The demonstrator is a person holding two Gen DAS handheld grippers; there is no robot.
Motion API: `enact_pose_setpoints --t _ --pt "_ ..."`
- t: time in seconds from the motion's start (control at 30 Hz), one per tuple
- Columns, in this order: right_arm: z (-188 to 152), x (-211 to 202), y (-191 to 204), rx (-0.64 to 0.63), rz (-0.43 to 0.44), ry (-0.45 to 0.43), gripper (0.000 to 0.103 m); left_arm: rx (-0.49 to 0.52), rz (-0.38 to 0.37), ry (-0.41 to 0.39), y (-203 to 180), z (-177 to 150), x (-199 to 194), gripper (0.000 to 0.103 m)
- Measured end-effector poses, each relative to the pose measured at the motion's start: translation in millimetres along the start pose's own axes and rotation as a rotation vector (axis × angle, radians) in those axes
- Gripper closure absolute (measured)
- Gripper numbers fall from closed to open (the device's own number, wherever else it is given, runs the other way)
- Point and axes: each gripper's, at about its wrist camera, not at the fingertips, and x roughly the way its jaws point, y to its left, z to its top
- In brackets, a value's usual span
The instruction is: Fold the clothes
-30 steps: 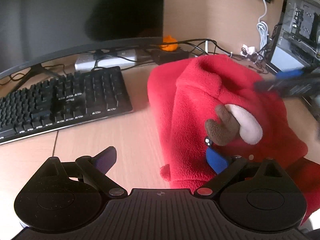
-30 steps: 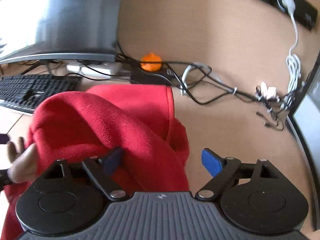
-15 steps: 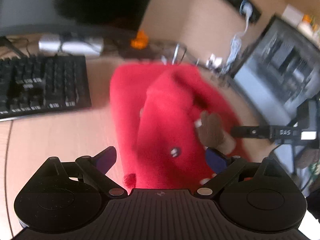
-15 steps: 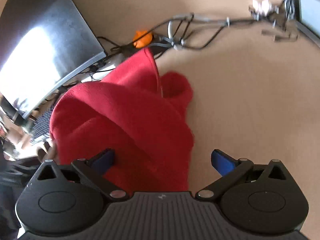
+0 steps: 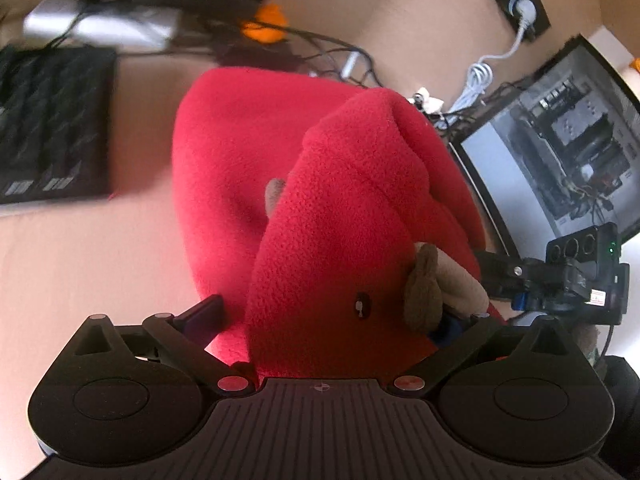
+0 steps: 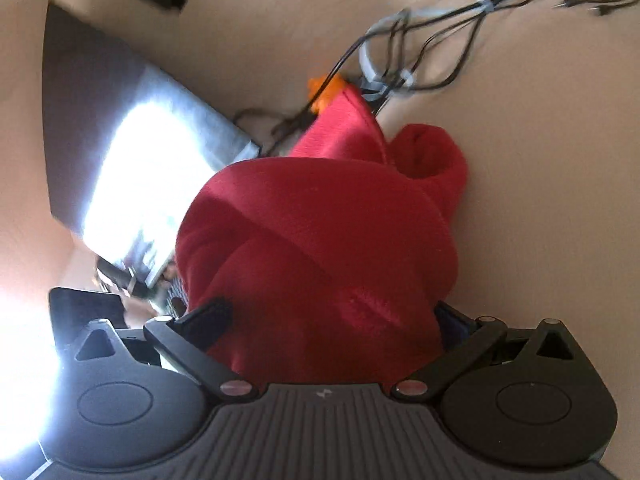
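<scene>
Both grippers, left gripper point(image 5: 326, 322) and right gripper point(image 6: 332, 320), have just been opening and stand wide, straddling near ends of the red fleece garment point(image 5: 340, 208), which runs lengthwise away toward the cables point(image 6: 420, 56).

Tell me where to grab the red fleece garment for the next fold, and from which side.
Probably grip the red fleece garment at its raised top fold, coming from the desk side left of it in the left wrist view. That ridge stands clear of the desk, so fingers can straddle it. Avoid the brown plush ear; it would only tug one spot.
</scene>
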Motion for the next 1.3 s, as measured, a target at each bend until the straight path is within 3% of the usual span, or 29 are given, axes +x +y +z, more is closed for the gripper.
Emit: enact_pose_setpoints --t 0.17,0.37,0.63,0.77,0.93,1.17,1.3 --pt "10.6 -54.8 -27.4 0.058 -0.037 -0.114 0.000 0.073 -0.091 0.011 -44.3 34.6 39.2 0.001" --pt "31.6 -98.2 -57.4 0.095 -0.168 -0.242 0.000 0.191 -0.176 0.067 -101.8 72.1 112.4 0.001" --pt "73.7 -90.0 -84.4 0.045 -0.276 -0.304 0.000 0.175 -0.121 0.068 -130.8 106.8 180.4 0.001" --pt "91.7 -75.4 -88.2 -0.006 -0.306 -0.299 0.000 0.138 -0.057 0.036 -128.0 116.7 183.5 0.001" --pt "93.8 -69.6 -82.7 -0.038 -0.350 -0.293 0.000 0.127 -0.049 0.044 -123.3 111.0 172.9 0.001" --pt "65.8 -84.5 -43.4 -0.162 -0.515 -0.337 0.000 0.183 -0.091 0.059 -126.1 87.5 152.4 0.001" --pt "38.6 -87.3 -9.5 -0.249 -0.600 -0.331 0.000 0.270 -0.053 0.063 -123.7 71.7 133.3 0.001"
